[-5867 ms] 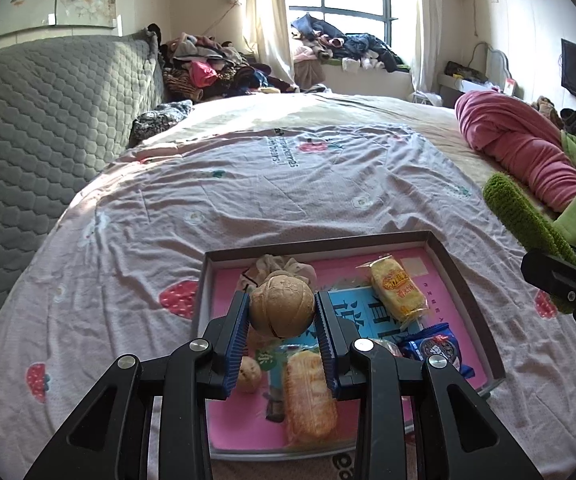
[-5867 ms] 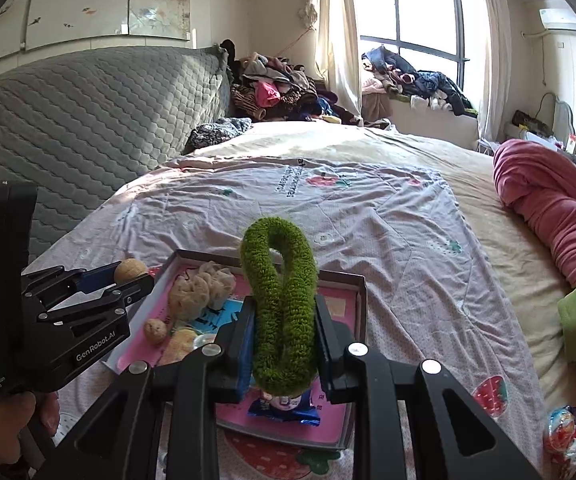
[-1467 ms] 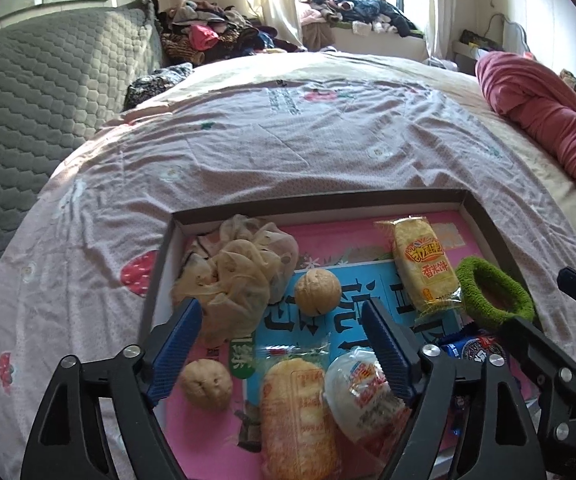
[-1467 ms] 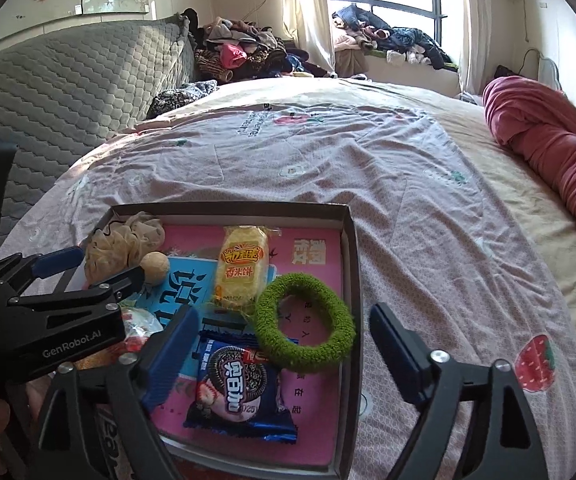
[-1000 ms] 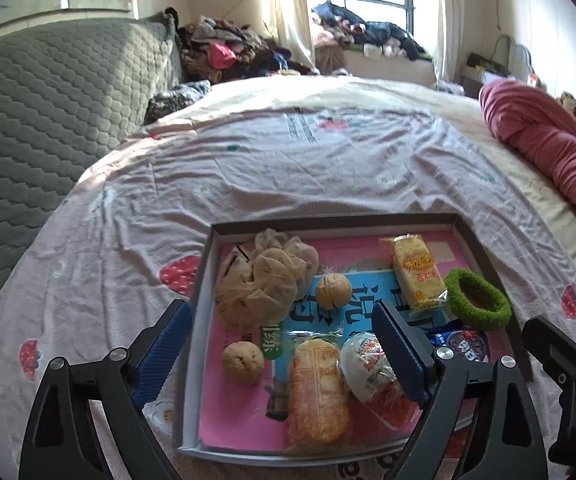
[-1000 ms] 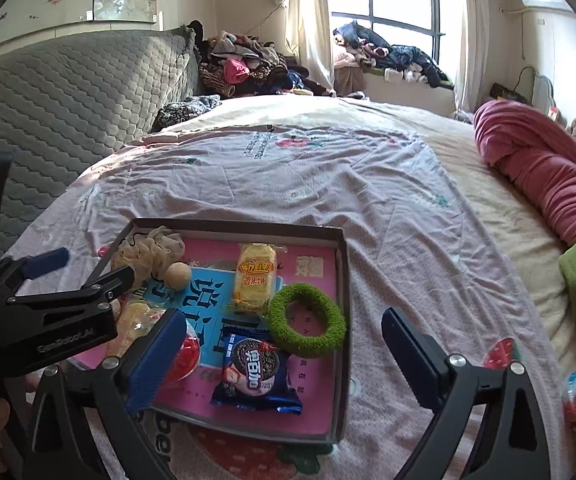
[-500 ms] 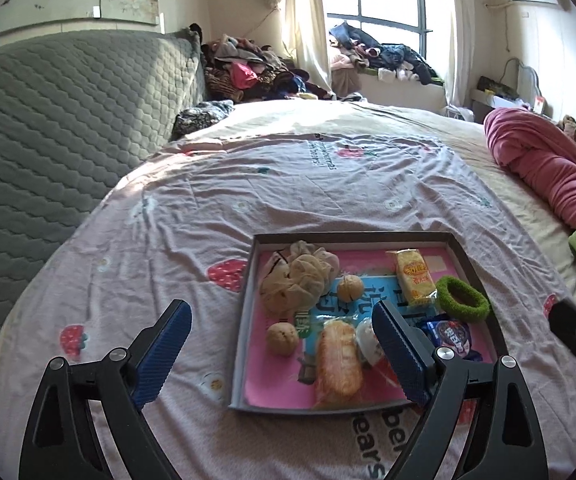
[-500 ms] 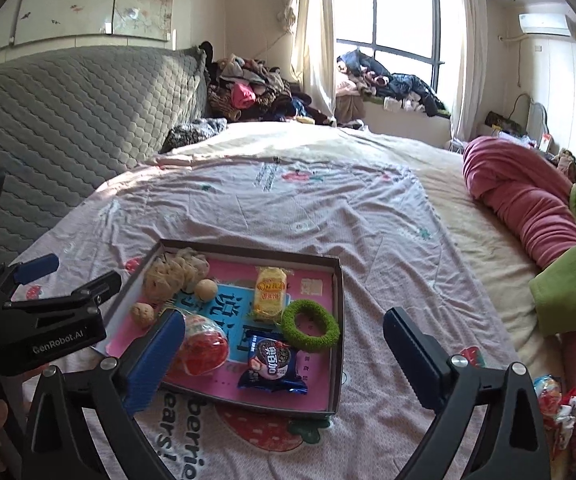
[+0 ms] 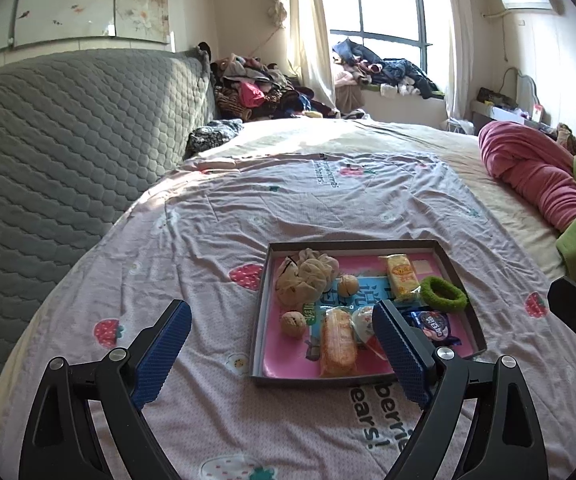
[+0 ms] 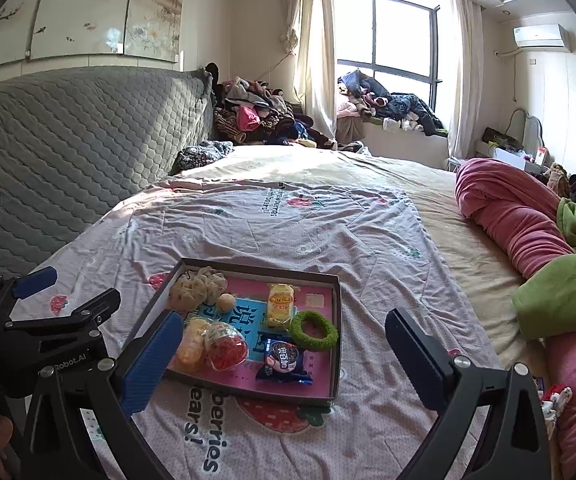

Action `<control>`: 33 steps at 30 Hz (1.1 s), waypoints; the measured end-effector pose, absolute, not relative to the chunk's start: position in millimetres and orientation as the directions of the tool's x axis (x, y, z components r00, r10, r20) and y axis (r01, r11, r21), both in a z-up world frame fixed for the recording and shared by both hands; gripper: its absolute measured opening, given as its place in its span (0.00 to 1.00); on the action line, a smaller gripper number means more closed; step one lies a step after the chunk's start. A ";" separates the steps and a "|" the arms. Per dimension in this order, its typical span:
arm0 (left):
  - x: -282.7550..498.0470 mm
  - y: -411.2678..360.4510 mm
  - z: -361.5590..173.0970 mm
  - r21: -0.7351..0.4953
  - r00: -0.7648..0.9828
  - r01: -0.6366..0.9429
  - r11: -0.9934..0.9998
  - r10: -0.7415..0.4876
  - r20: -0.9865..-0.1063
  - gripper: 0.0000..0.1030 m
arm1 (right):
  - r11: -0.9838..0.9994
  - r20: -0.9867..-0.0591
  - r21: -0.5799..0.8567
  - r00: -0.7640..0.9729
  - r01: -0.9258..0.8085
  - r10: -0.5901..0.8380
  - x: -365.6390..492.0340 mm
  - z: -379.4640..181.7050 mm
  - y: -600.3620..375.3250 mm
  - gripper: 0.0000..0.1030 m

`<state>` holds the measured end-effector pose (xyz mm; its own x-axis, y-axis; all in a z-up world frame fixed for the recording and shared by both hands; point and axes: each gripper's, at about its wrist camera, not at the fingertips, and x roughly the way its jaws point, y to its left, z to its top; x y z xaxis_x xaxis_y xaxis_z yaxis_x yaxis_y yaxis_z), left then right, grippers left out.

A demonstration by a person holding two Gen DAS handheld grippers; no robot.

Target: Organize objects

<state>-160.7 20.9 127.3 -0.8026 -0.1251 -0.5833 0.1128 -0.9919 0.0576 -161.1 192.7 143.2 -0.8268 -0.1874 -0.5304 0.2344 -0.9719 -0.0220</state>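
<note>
A shallow dark-rimmed cardboard tray with a pink printed floor (image 9: pixel 259 312) lies on the strawberry-print pink bedsheet (image 9: pixel 192 264). From left to right it holds one beige mesh bath pouf (image 9: pixel 305 276), two round tan walnuts (image 9: pixel 292 323), one long orange wrapped bread (image 9: pixel 337 342), one clear capsule with red filling (image 10: pixel 226 347), one yellow wrapped cake (image 9: pixel 401 275), one blue cookie packet (image 10: pixel 284 362), probably Oreo, and one green fuzzy hair ring (image 9: pixel 443 294) by the right wall. The left gripper (image 9: pixel 280 354) hangs above the tray's near edge, jaws spread wide, gripping nothing. The right gripper (image 10: pixel 284 364) is likewise released and empty.
</note>
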 end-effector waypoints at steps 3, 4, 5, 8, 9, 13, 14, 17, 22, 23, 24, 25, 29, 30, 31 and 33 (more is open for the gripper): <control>-148.4 22.9 132.8 0.062 -0.804 0.115 -0.991 -0.129 -0.581 0.90 | -0.971 -0.527 -0.021 -0.828 0.236 -0.190 -150.7 149.3 193.9 0.99; -143.5 23.4 134.7 0.061 -0.805 0.114 -0.992 -0.129 -0.579 0.90 | -0.971 -0.525 -0.022 -0.830 0.236 -0.190 -146.8 151.8 194.2 0.99; -139.5 23.2 136.6 0.061 -0.807 0.117 -0.991 -0.131 -0.576 0.90 | -0.971 -0.521 -0.024 -0.832 0.236 -0.189 -142.5 154.2 194.2 0.99; -126.0 22.5 141.6 0.055 -0.811 0.121 -0.991 -0.131 -0.570 0.90 | -0.972 -0.511 -0.028 -0.839 0.234 -0.187 -129.7 160.7 195.2 0.99; -121.7 22.1 142.9 0.053 -0.813 0.121 -0.991 -0.130 -0.568 0.90 | -0.972 -0.509 -0.029 -0.841 0.233 -0.186 -127.2 162.4 195.6 0.99; -103.8 22.4 146.2 0.063 -0.814 0.129 -0.990 -0.142 -0.563 0.90 | -0.973 -0.507 -0.031 -0.842 0.229 -0.182 -110.2 165.6 199.3 0.99; -99.9 22.6 146.6 0.065 -0.814 0.130 -0.989 -0.144 -0.562 0.90 | -0.973 -0.508 -0.031 -0.842 0.228 -0.181 -107.6 165.6 199.2 0.99; -87.2 20.8 146.7 0.061 -0.816 0.129 -0.990 -0.141 -0.561 0.90 | -0.973 -0.512 -0.033 -0.840 0.230 -0.181 -96.5 165.4 201.0 0.99; -67.2 16.4 147.4 0.051 -0.818 0.137 -0.989 -0.142 -0.558 0.90 | -0.973 -0.509 -0.040 -0.842 0.228 -0.176 -77.7 167.9 206.2 0.99; -64.7 16.7 147.6 0.052 -0.818 0.138 -0.989 -0.143 -0.558 0.90 | -0.973 -0.510 -0.041 -0.842 0.227 -0.175 -75.6 167.9 206.7 0.99; -61.2 15.7 148.6 0.055 -0.817 0.140 -0.989 -0.147 -0.557 0.90 | -0.973 -0.512 -0.042 -0.841 0.227 -0.175 -73.1 168.1 207.1 0.99; -58.8 15.6 148.6 0.055 -0.818 0.140 -0.989 -0.147 -0.556 0.90 | -0.973 -0.509 -0.041 -0.843 0.227 -0.175 -70.1 168.8 207.5 0.99; -48.3 13.2 149.7 0.048 -0.822 0.142 -0.989 -0.145 -0.551 0.90 | -0.972 -0.507 -0.039 -0.843 0.231 -0.180 -61.2 168.1 208.5 1.00; -46.3 13.1 149.3 0.047 -0.821 0.142 -0.989 -0.144 -0.553 0.90 | -0.972 -0.508 -0.040 -0.843 0.230 -0.179 -59.2 167.8 207.9 1.00; -45.0 13.8 148.7 0.046 -0.821 0.139 -0.989 -0.141 -0.553 0.90 | -0.972 -0.511 -0.043 -0.841 0.229 -0.176 -57.7 166.8 207.5 1.00; -40.3 14.8 146.7 0.045 -0.821 0.136 -0.990 -0.138 -0.554 0.90 | -0.972 -0.518 -0.047 -0.838 0.229 -0.172 -54.8 163.9 207.5 1.00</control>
